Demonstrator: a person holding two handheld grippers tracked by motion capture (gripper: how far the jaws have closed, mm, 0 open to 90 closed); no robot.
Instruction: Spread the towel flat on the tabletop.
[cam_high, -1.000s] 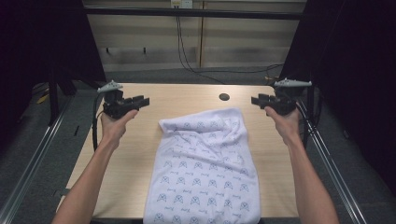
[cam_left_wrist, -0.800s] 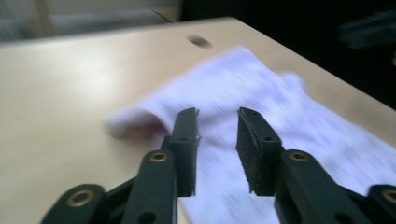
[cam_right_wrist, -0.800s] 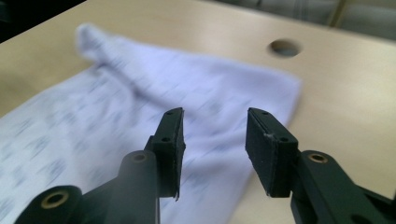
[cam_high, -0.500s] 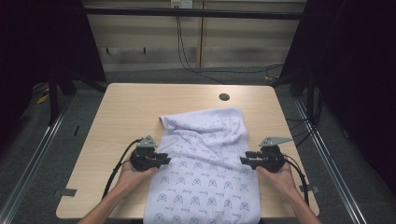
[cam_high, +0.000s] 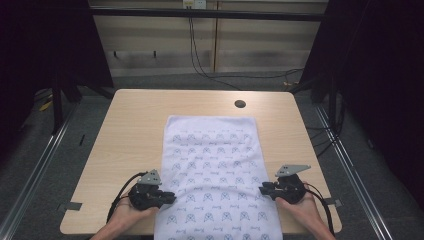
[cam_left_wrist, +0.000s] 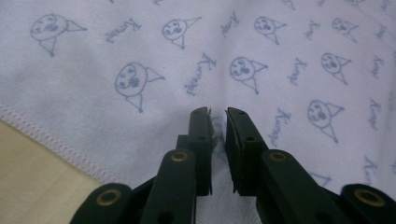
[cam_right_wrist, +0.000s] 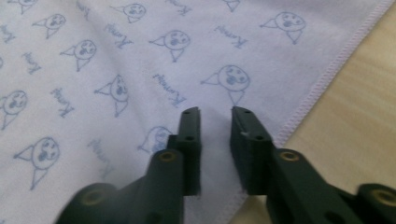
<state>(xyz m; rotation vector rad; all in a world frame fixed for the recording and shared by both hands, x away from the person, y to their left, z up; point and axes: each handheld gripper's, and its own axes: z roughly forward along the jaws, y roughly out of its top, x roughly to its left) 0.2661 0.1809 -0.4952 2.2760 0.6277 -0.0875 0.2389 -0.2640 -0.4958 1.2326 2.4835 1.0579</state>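
High view: a white towel (cam_high: 215, 170) printed with small blue faces and script lies flat along the middle of the tabletop (cam_high: 130, 130), its far edge just short of the round cable hole (cam_high: 240, 104) and its near end hanging over the tabletop's near edge. The left tongs (cam_high: 169, 197) sit at the towel's left border and the right tongs (cam_high: 264, 189) at its right border, both near the near edge and pointing inward toward each other. Each is carried by a hand (cam_high: 125, 215) entering from below, with a black cable (cam_high: 117, 197) looping beside the left one.

Left gripper view: the left tongs (cam_left_wrist: 218, 114) stand over the printed cloth (cam_left_wrist: 140, 56), just inside the pink stitched hem (cam_left_wrist: 51, 142). Their jaws have just been closing and now leave a narrow slot, in which a small ridge of fabric appears to rise; whether the pads press on it cannot be told. Bare wood (cam_left_wrist: 32, 186) shows beyond the hem.

Right gripper view: the right tongs (cam_right_wrist: 215, 112) hover over the towel (cam_right_wrist: 116, 70) close to its hem (cam_right_wrist: 327, 74). Their jaws have also just been closing, but a clear gap remains and the cloth beneath looks flat, so nothing is gripped.

Surroundings: dark floor (cam_high: 30, 165) on either side of the tabletop, a pale wall panel (cam_high: 150, 40) behind, and cables (cam_high: 200, 60) hanging down it. Nothing lies on the towel or between the two tongs.
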